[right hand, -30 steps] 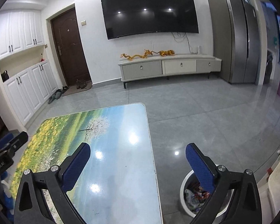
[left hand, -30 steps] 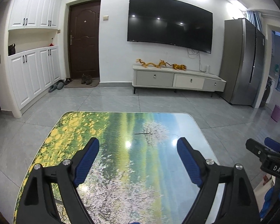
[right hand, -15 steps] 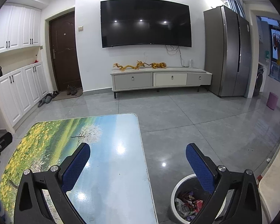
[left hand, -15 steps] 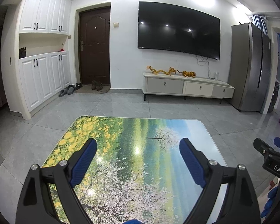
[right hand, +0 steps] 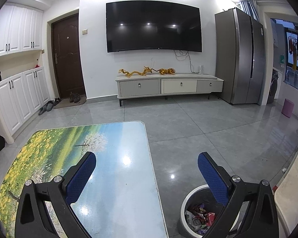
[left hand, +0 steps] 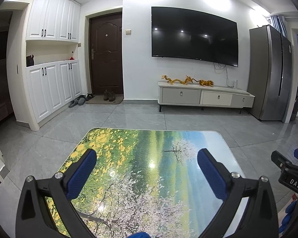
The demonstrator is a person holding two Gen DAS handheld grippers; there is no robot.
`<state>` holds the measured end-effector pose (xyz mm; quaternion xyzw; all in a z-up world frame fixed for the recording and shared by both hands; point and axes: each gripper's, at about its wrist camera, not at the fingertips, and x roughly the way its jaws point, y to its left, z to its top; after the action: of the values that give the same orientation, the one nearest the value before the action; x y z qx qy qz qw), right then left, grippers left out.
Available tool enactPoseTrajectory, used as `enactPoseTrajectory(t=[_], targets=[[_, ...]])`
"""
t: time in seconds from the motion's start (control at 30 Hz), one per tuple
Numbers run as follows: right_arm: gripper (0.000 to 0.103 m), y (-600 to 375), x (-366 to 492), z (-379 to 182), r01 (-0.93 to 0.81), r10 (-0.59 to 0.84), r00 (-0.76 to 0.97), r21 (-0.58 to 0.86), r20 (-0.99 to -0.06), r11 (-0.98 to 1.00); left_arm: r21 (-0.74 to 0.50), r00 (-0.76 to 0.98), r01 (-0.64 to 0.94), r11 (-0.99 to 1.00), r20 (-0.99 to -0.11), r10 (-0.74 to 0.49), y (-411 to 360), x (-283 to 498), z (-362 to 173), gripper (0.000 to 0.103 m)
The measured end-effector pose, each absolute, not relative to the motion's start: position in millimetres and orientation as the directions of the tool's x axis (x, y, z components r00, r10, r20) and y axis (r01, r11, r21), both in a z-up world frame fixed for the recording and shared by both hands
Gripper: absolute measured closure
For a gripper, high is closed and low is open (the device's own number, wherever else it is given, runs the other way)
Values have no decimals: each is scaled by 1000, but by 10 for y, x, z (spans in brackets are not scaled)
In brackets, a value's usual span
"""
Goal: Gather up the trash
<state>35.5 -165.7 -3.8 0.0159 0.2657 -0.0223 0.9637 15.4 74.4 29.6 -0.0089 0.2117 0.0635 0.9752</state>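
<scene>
Both views sit higher against the room than a second ago: more wall and ceiling show above the television, and the counter (left hand: 149,178) takes up less of each picture. In the right wrist view the trash bin (right hand: 183,204) has come more fully into sight beside the counter's right edge.

Left tongs (left hand: 147,158) hang over the counter with their blue pads (left hand: 80,176) far apart and opening wider at this moment; nothing lies between them, only the printed landscape of yellow flowers, green field and a white blossoming tree. Right tongs (right hand: 147,159) are also spread wide and hold nothing. Their left pad is over the glossy blue end of the counter, and their right pad (right hand: 213,177) is above the floor and partly covers the bin.

That bin stands on the grey tiled floor (right hand: 188,130), just beside the counter, with a white rim and dark wall. Inside it lies the trash (right hand: 198,216), a heap of crumpled wrappers in red, white and purple.

At the right edge of the left wrist view the black frame of the other tongs shows, lettered "DAS". Across the room a television (left hand: 194,35) hangs above a low cabinet (left hand: 204,97), with a brown door (left hand: 106,55) to its left.
</scene>
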Motion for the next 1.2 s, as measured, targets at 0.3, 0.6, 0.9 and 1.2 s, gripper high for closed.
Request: enactPoseTrajectory(t=[0.3, 0.6, 0.9, 1.2], targets=[[0, -1636, 346, -63, 57, -46, 861, 6, -506, 998, 29, 899, -153, 988, -410, 152, 747, 165, 271, 1], [0, -1651, 335, -84, 65, -54, 863, 4, -502, 998, 35, 901, -163, 986, -401, 163, 740, 147, 256, 1], [0, -1659, 315, -81, 70, -62, 867, -3, -494, 998, 36, 903, -161, 986, -397, 162, 717, 137, 252, 1], [0, -1661, 294, -75, 74, -68, 871, -8, -487, 997, 40, 903, -157, 987, -398, 160, 706, 132, 249, 1]])
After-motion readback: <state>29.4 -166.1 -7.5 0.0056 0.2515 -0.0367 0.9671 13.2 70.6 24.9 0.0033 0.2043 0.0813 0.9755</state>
